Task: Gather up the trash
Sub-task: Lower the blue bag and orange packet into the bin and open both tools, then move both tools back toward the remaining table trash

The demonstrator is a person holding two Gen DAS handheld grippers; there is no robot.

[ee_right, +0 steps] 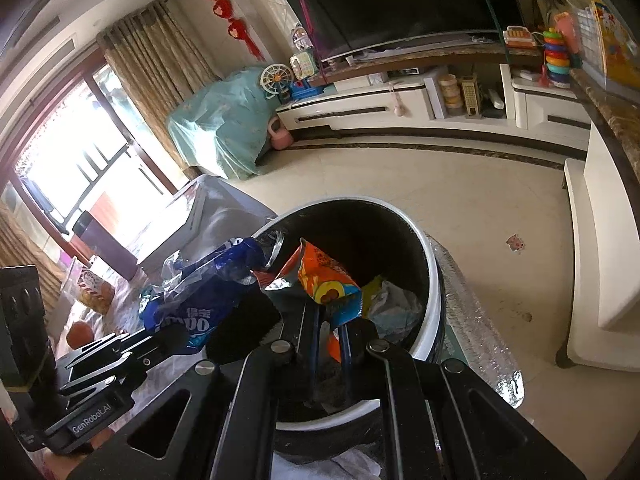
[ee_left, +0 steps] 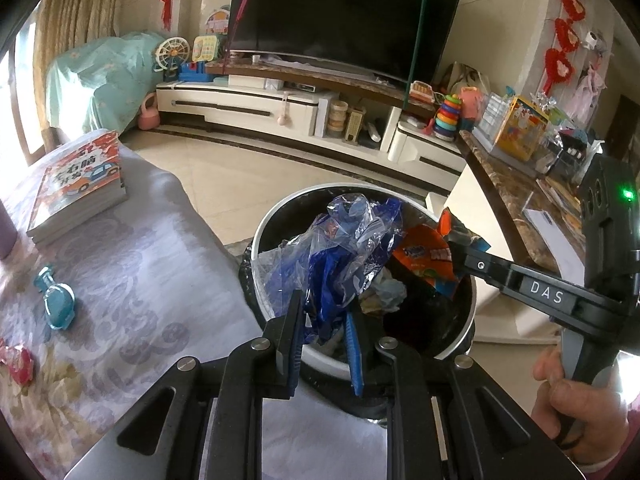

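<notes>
The table (ee_left: pixel 120 264), under a patterned cloth, carries books (ee_left: pixel 80 184). Just beside it stands the white-rimmed bin (ee_left: pixel 460 344), already holding crumpled trash. Above the bin's opening, the left gripper (ee_left: pixel 324 320) has its jaws clamped on a blue plastic wrapper (ee_left: pixel 344 248); the right gripper (ee_right: pixel 330 320) grips an orange snack packet (ee_right: pixel 324 276).

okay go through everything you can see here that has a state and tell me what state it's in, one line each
Left gripper: shut on the blue and clear plastic wrapper, held over the bin.
Right gripper: shut on the orange snack packet, over the bin.
Round white-rimmed trash bin: open, partly filled with crumpled trash.
Large black television: screen dark.
</notes>
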